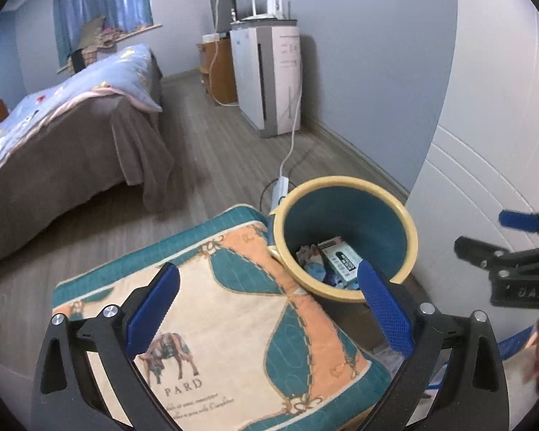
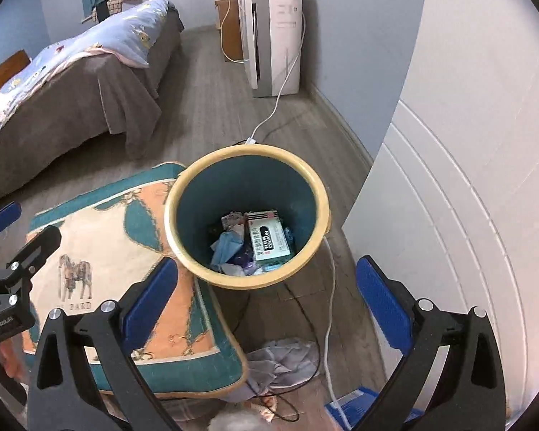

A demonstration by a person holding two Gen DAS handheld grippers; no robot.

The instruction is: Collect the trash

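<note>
Teal-and-orange cushion (image 2: pixel 125 269) lies just left of the trash bin (image 2: pixel 248 280), touching its yellow rim. Left tongs (image 1: pixel 269 309) hover over the cushion, blue pads spread wide, nothing between them. Bin stands on the floor and holds a green-white carton (image 2: pixel 269 240) and crumpled blue paper (image 2: pixel 226 248). Right tongs (image 2: pixel 266 301) hang over the bin's near rim, spread wide, empty.

Bin (image 2: pixel 183 194): smooth plastic, cream rim faintly glossy, teal inside matt.
Carton (image 2: pixel 269 242) in the bin: printed cardboard, slight sheen.
Cushion (image 1: pixel 233 323): quilted woven cloth, matt, stitched pattern.
Floor (image 2: pixel 204 107): grey wood-grain planks, low sheen.
Left tongs (image 1: pixel 266 310): matt black frame, blue textured rubbery pads, bright metal bolts.
Bed cover (image 1: pixel 54 151): soft brown cloth.
</note>
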